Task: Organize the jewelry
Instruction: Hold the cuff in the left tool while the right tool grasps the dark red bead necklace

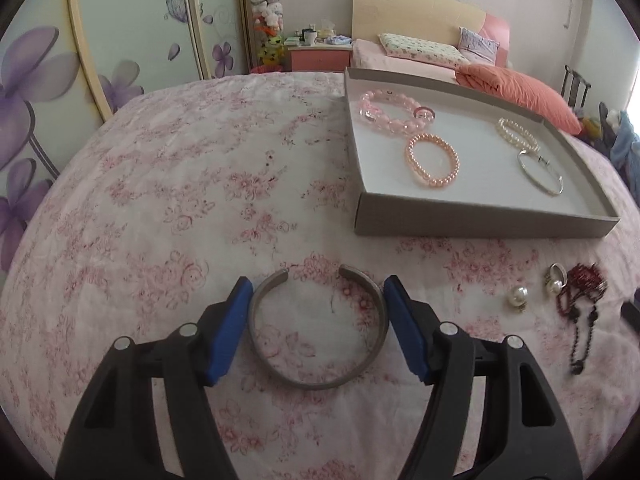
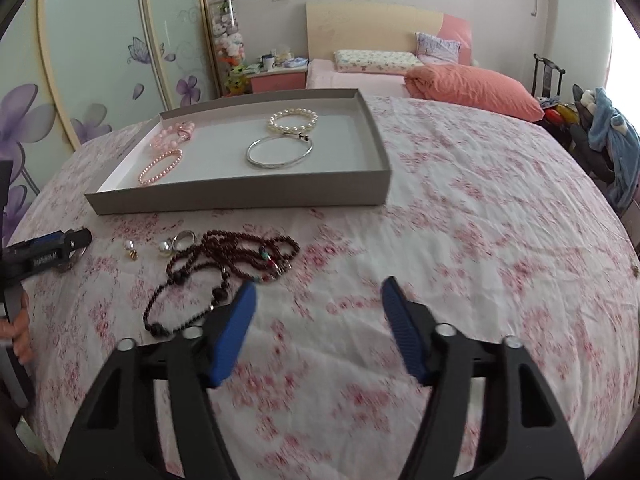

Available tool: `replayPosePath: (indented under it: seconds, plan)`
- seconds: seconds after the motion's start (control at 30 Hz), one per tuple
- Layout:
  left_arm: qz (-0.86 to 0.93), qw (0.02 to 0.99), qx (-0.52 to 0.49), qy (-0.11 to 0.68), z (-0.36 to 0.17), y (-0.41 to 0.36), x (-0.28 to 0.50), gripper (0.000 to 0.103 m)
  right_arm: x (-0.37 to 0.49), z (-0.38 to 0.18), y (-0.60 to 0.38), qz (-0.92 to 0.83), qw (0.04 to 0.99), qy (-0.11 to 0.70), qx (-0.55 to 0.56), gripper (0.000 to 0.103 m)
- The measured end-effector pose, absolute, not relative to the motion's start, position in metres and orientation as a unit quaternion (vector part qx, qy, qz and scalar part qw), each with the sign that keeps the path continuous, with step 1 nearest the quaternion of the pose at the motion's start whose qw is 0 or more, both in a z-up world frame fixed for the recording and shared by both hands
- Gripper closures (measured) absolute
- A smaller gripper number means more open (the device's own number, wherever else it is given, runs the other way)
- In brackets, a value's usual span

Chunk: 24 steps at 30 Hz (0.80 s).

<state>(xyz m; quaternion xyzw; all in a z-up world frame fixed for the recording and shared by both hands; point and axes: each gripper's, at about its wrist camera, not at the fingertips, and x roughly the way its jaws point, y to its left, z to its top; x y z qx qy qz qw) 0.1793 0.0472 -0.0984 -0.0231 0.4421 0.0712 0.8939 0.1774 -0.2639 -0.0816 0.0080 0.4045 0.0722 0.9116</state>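
Left hand-held gripper [image 1: 318,300] spread around open metal cuff bangle [image 1: 318,332] on bed; next: pinch, lift to far-right tray [image 1: 480,220]. Right hand-held gripper [image 2: 319,304] spread, empty.

Orange pillow [image 2: 476,84], plush-toy tower [image 1: 269,12]

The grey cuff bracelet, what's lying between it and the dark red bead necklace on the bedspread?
In the left wrist view, a loose pearl earring and a pearl ring lie between the grey cuff bracelet and the dark red bead necklace.
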Motion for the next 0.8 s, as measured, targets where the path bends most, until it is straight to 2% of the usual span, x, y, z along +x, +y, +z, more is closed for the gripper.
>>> replayPosePath:
  seconds: [0.1,0.27,0.37,0.4,0.43,0.5,0.63,0.8]
  plan:
    - [0.069,0.894,-0.025,0.443,-0.098,0.047,0.181,0.037,0.190,-0.084,-0.256,0.081,0.906,0.416,0.007,0.054]
    - [0.069,0.894,-0.025,0.443,-0.098,0.047,0.184,0.037,0.204,-0.088,-0.242,0.089,0.900,0.426,-0.006,0.057]
    - [0.069,0.894,-0.025,0.443,-0.098,0.047,0.184,0.037,0.208,-0.094,-0.236,0.094,0.896,0.434,-0.014,0.064]
    - [0.069,0.894,-0.025,0.443,-0.098,0.047,0.184,0.037,0.207,-0.094,-0.236,0.095,0.896,0.433,-0.015,0.071]
    - [0.069,0.894,-0.025,0.443,-0.098,0.047,0.184,0.037,0.206,-0.093,-0.236,0.098,0.896,0.433,-0.017,0.084]
    - [0.069,0.894,-0.025,0.443,-0.098,0.047,0.184,0.037,0.206,-0.093,-0.237,0.097,0.894,0.437,-0.019,0.094]
    - [0.069,0.894,-0.025,0.443,-0.098,0.047,0.184,0.037,0.208,-0.094,-0.251,0.068,0.899,0.433,-0.019,0.098]
    - [0.069,0.894,-0.025,0.443,-0.098,0.047,0.184,0.037,0.213,-0.092,-0.277,0.015,0.905,0.426,-0.001,0.098]
